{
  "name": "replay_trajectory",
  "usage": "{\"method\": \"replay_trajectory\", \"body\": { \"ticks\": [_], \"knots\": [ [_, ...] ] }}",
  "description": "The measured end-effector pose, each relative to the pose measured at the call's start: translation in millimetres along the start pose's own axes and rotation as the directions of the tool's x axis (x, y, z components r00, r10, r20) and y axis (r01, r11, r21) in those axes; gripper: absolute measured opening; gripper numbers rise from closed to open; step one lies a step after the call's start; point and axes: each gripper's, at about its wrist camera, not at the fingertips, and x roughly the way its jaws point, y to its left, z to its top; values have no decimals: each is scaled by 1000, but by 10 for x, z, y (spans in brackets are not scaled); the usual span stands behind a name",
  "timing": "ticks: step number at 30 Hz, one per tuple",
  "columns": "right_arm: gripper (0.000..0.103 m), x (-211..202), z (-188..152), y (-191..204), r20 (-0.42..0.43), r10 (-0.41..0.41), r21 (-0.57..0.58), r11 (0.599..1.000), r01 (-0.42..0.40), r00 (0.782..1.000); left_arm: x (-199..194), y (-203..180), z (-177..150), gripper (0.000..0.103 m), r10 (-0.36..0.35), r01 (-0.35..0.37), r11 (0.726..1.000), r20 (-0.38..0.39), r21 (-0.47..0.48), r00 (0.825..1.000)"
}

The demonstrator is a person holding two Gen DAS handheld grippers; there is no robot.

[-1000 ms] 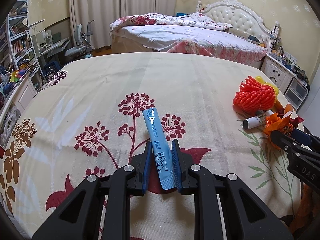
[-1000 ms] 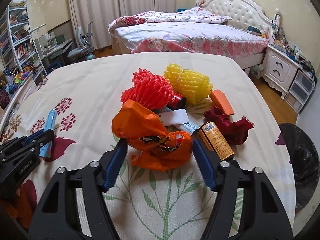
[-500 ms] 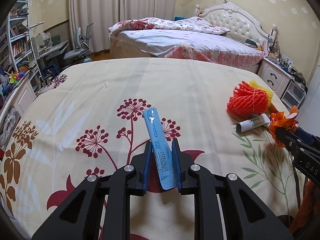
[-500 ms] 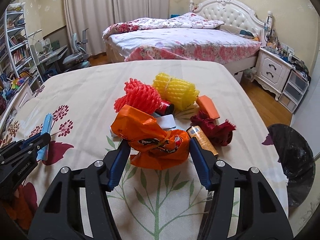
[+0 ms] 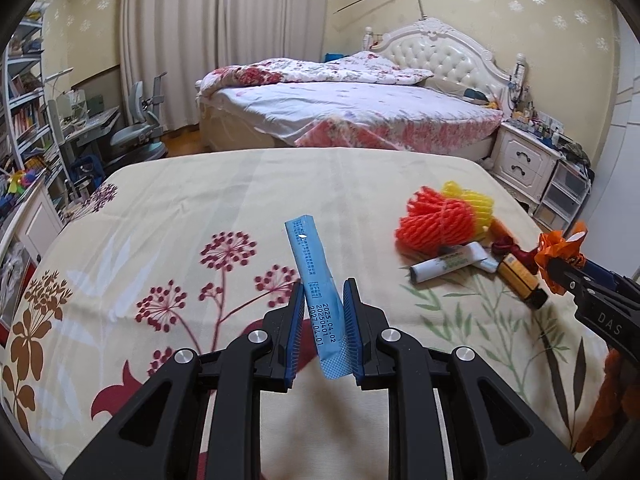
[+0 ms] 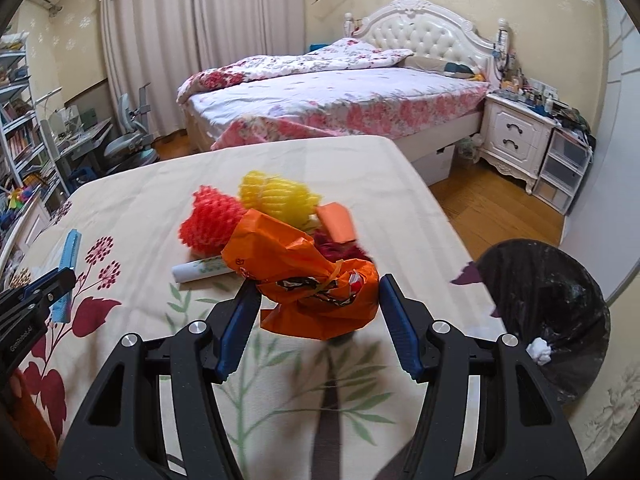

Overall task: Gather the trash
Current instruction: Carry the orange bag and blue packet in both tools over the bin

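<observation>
My left gripper [image 5: 324,286] is shut on a long blue sachet [image 5: 310,264] printed with dates, held off the table with its far end pointing up and away. The same sachet [image 6: 72,248] shows at the left edge of the right wrist view. My right gripper [image 6: 318,286] is shut on a crumpled orange plastic bag [image 6: 304,272], both blue pads pressing its sides, and holds it above the cloth. In the left wrist view that orange bag [image 5: 560,242] sticks out of the right gripper [image 5: 562,276] at far right.
On the floral tablecloth [image 6: 120,200] lie a red foam net [image 6: 208,220], a yellow foam net [image 6: 276,196], a white tube [image 6: 200,270], an orange card [image 6: 336,222], a dark red wrapper [image 6: 336,246] and a small yellow can [image 5: 520,276]. A black-lined bin [image 6: 552,296] stands beside the table's right edge.
Both grippers have risen from the table with their loads. The right one closed onto the orange bag, lifted it and swung right, bringing the black bin further into view.
</observation>
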Motion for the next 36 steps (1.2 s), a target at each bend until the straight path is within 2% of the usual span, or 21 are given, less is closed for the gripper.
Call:
{"method": "replay_trajectory", "body": {
  "ticks": [6, 12, 18, 25, 36],
  "knots": [
    [59, -77, 1, -422, 16, -81, 63, 995, 80, 997, 33, -425, 91, 21, -56, 56, 996, 7, 65, 998],
    [59, -168, -9, -950, 18, -188, 148, 972, 183, 982, 62, -990, 212, 21, -147, 142, 978, 24, 155, 989],
    [59, -249, -26, -1438, 16, -304, 203, 934, 295, 952, 120, -1610, 292, 21, -250, 239, 940, 15, 245, 968],
    [59, -239, -71, -1908, -12, -373, 270, 892, 362, 928, 168, -2272, 299, 21, -335, 314, 884, 2, 345, 942],
    [59, -63, -148, -2270, -56, -429, 326, 845, 423, 901, 493, -3017, 234, 21, -386, 374, 818, -64, 437, 920]
  ]
}}
